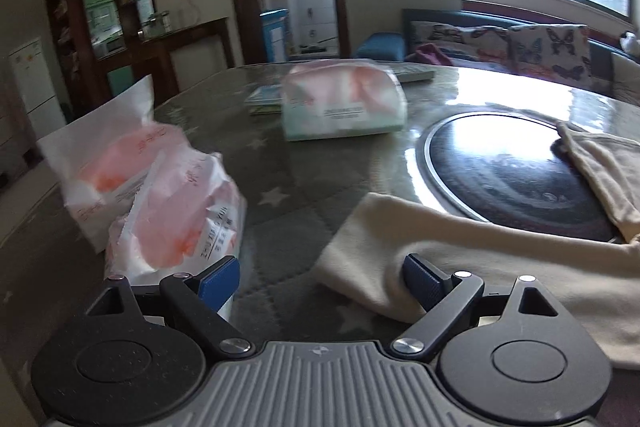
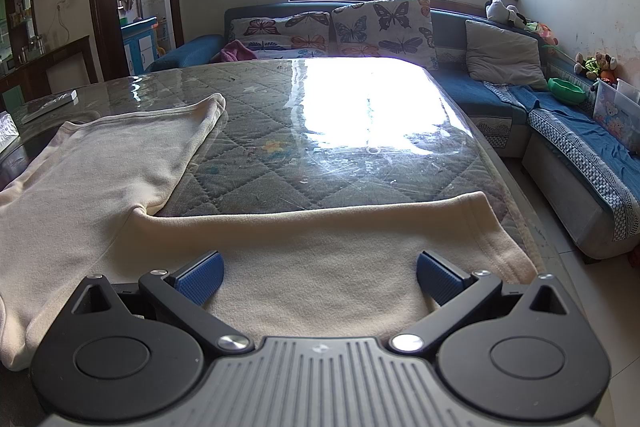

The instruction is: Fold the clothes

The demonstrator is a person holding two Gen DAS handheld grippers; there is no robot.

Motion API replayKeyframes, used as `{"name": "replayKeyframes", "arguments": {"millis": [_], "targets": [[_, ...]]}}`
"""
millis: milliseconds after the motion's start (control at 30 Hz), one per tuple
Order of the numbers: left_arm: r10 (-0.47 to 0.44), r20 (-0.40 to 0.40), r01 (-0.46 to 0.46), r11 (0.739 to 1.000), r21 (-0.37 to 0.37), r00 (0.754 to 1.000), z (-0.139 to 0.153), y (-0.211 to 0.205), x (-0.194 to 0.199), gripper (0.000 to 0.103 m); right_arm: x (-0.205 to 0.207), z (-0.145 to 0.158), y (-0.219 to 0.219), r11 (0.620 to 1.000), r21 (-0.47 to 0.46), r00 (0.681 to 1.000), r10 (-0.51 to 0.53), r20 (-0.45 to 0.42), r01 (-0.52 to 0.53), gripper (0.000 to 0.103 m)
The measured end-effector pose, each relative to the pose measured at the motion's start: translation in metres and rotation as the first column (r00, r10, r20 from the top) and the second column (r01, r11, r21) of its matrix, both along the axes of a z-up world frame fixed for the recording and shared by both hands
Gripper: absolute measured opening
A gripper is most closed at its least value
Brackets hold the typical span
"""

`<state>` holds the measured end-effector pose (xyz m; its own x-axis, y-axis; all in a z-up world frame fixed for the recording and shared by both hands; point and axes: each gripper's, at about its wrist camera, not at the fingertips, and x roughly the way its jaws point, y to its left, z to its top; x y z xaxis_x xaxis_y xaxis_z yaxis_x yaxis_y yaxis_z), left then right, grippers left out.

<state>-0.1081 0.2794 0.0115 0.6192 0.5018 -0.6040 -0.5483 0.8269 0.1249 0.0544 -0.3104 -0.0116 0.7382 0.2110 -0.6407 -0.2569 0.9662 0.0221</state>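
Cream garment (image 2: 100,179) spread on bench (image 2: 320,131); left gripper (image 1: 320,279) and right gripper (image 2: 318,277) both agape, gripping nothing.

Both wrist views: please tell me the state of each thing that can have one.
Cream garment: spread flat on the table, not folded yet.
Left gripper: open, holding nothing, at the garment's edge.
Right gripper: open, above the garment, holding nothing.
Tissue packs: lying on the table beside the garment.
Table cover: glossy, bare in the middle.

Left claw (image 1: 320,277) and right claw (image 2: 319,277) — both gaping wide, tilted downward.
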Motion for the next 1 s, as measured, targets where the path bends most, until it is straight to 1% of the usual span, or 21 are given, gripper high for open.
{"name": "replayKeyframes", "arguments": {"millis": [67, 133, 233, 333, 400, 433, 467, 567, 633, 733, 800, 900, 1000], "targets": [[0.022, -0.001, -0.022, 1.000, 0.005, 1.000, 0.000, 0.001, -0.002, 0.091, 0.000, 0.000, 0.000, 1.000, 0.000, 1.000, 0.000, 0.000, 0.000, 0.103], [0.028, 0.001, -0.028, 1.000, -0.008, 1.000, 0.002, 0.001, -0.003, 0.091, 0.000, 0.000, 0.000, 1.000, 0.000, 1.000, 0.000, 0.000, 0.000, 0.103], [-0.009, 0.025, 0.010, 0.999, -0.040, 1.000, 0.010, -0.007, -0.004, 0.089, 0.000, 0.000, 0.000, 1.000, 0.000, 1.000, 0.000, 0.000, 0.000, 0.103], [-0.081, 0.068, 0.085, 0.995, -0.045, 0.994, 0.022, -0.027, -0.002, 0.088, 0.000, 0.000, 0.000, 1.000, 0.000, 1.000, 0.000, 0.000, 0.000, 0.103], [-0.147, 0.107, 0.156, 0.985, -0.079, 0.983, 0.030, -0.044, 0.005, 0.085, 0.000, 0.000, 0.000, 1.000, 0.001, 1.000, 0.000, 0.000, 0.000, 0.103], [-0.179, 0.127, 0.191, 0.977, -0.095, 0.976, 0.035, -0.052, 0.008, 0.084, 0.000, 0.000, 0.000, 1.000, 0.001, 1.000, 0.000, 0.000, 0.000, 0.103], [-0.211, 0.146, 0.228, 0.968, -0.109, 0.966, 0.038, -0.061, 0.012, 0.081, 0.000, 0.000, 0.000, 1.000, 0.001, 1.000, 0.000, 0.000, 0.000, 0.103], [-0.314, 0.178, 0.339, 0.932, -0.132, 0.933, 0.042, -0.091, 0.032, 0.079, 0.000, 0.000, 0.000, 1.000, 0.000, 1.000, 0.000, 0.000, 0.000, 0.103], [-0.362, 0.170, 0.385, 0.914, -0.131, 0.917, 0.040, -0.110, 0.051, 0.078, 0.000, 0.000, 0.000, 1.000, 0.001, 1.000, 0.000, 0.000, 0.000, 0.103], [-0.401, 0.143, 0.419, 0.898, -0.134, 0.905, 0.032, -0.129, 0.077, 0.077, 0.000, 0.000, 0.000, 1.000, 0.001, 1.000, 0.000, 0.000, 0.000, 0.103], [-0.404, 0.114, 0.417, 0.898, -0.136, 0.907, 0.025, -0.135, 0.091, 0.076, 0.000, 0.000, 0.000, 1.000, 0.001, 1.000, 0.000, 0.000, 0.000, 0.103], [-0.400, 0.062, 0.405, 0.905, -0.131, 0.914, 0.014, -0.138, 0.103, 0.076, 0.000, 0.000, 0.000, 1.000, 0.001, 1.000, 0.000, 0.000, 0.000, 0.103], [-0.385, 0.004, 0.384, 0.919, -0.093, 0.923, 0.004, -0.136, 0.107, 0.077, 0.000, 0.000, 0.000, 1.000, 0.001, 1.000, 0.000, 0.000, 0.000, 0.103]]}}
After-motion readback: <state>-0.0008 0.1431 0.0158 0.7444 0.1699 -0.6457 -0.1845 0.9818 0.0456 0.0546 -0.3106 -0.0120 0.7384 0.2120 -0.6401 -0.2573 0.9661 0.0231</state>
